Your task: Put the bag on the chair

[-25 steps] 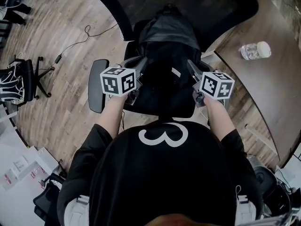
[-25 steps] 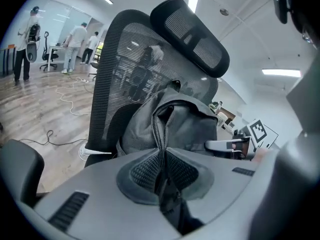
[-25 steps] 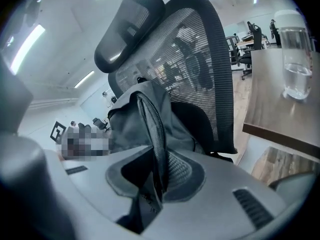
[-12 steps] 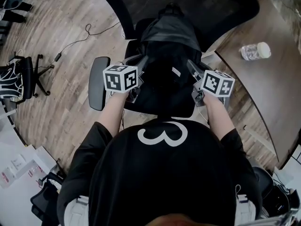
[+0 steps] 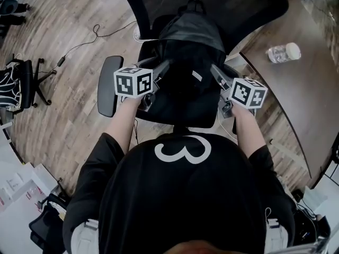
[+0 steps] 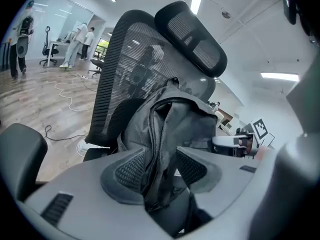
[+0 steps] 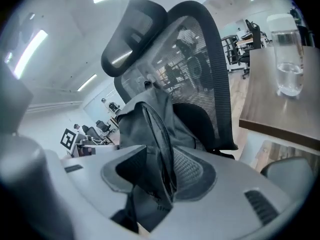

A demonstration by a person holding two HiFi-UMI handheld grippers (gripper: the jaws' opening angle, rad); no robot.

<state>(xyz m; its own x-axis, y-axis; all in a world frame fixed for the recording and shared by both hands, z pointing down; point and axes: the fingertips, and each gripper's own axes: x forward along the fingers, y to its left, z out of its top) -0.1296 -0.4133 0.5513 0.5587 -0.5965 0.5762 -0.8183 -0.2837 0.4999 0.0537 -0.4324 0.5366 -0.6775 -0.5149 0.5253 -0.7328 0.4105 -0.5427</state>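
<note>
A black backpack stands upright on the seat of a black mesh office chair, leaning on its backrest. My left gripper is at the bag's left side and my right gripper at its right side. In the left gripper view a fold of the bag lies between the spread pads of the left gripper. In the right gripper view the bag's zipped edge runs between the pads of the right gripper. Both pairs of jaws have just been opening and no longer pinch the fabric.
The chair's left armrest sticks out beside my left hand. A wooden desk curves along the right with a clear water bottle on it. A cable trails over the wood floor, and another chair stands at far left.
Both grippers stay at the bag's sides and the bag keeps its place on the seat. The head view has shifted a little.
</note>
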